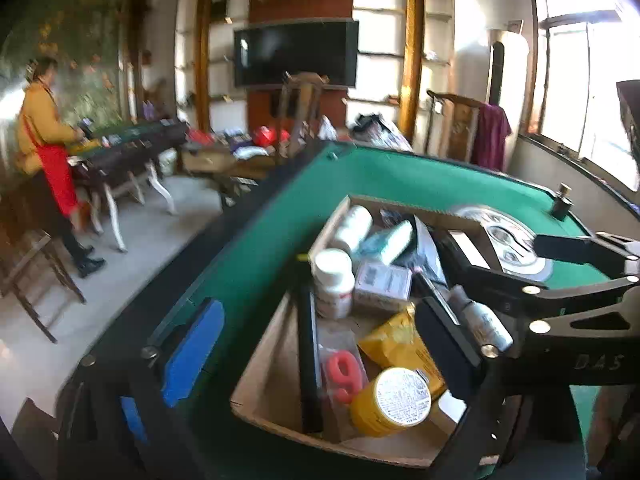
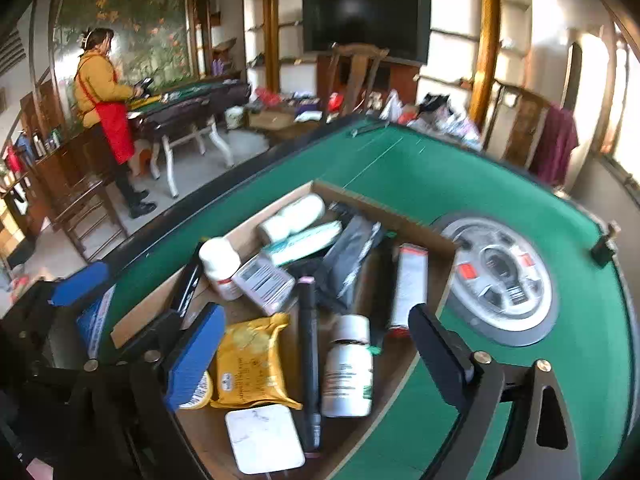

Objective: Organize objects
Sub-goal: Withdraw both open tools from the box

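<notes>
Green table [image 2: 460, 176] bears cluttered box [image 2: 384, 210]; both grippers' fingers spread.

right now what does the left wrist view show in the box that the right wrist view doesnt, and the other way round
Only the left wrist view: a pink figure 9 beside the yellow can.

Only the right wrist view: a white square tile at the near end and a red-capped white tube.

Both: the cardboard box on the green table, the yellow packet, and the long black pen.

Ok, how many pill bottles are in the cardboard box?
3: a white bottle by the left wall, a green-labelled bottle mid-box, a yellow jar at the near end. Others may be buried.
</notes>
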Available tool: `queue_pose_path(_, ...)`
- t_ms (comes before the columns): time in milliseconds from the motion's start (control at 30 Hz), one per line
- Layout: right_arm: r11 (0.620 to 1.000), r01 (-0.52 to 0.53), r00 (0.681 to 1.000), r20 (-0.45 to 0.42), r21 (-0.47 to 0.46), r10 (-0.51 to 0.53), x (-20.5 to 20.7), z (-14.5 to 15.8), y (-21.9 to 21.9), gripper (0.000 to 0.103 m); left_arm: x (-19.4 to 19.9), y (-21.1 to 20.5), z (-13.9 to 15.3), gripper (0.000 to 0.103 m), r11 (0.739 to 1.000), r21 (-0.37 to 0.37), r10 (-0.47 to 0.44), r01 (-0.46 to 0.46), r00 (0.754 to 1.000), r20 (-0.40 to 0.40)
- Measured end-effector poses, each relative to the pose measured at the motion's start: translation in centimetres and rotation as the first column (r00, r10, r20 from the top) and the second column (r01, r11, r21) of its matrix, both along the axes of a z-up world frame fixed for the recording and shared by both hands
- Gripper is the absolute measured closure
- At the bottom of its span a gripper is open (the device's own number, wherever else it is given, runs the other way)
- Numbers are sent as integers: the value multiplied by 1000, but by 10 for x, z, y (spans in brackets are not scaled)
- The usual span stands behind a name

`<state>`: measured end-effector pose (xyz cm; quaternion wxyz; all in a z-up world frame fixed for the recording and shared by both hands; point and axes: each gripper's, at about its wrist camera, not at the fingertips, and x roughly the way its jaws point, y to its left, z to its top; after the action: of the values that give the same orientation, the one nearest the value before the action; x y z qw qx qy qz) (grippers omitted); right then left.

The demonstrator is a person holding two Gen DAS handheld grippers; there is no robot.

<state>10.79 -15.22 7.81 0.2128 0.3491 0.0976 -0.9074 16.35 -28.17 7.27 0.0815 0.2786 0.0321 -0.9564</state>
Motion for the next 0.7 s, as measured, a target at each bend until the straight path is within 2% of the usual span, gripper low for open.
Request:
queue_pose_path(100,999,43,998,-54,-3,-43,7,9,12,2,8,7,8,0,996,-60,57,-60,997,-45)
queue_pose_path(233,995,95,992,-80,-15,-96,9,16,29,0,17,12,15,0,994,-70,82,-86,994,-68)
queue_pose_path(467,989,141,986,-86,-39,-144,10,17,64,0,32,6,35,0,994,39,108,-104,988,-115)
queue_pose_path(600,986,157,982,-102,-52,-162,11,17,79,0,42,7,48,0,991,47,133,-127,981,-144)
queue_pose_path(700,985,160,980,-107,-61,-166,13,15,87,0,47,9,56,0,992,95,95,-81,984,-152)
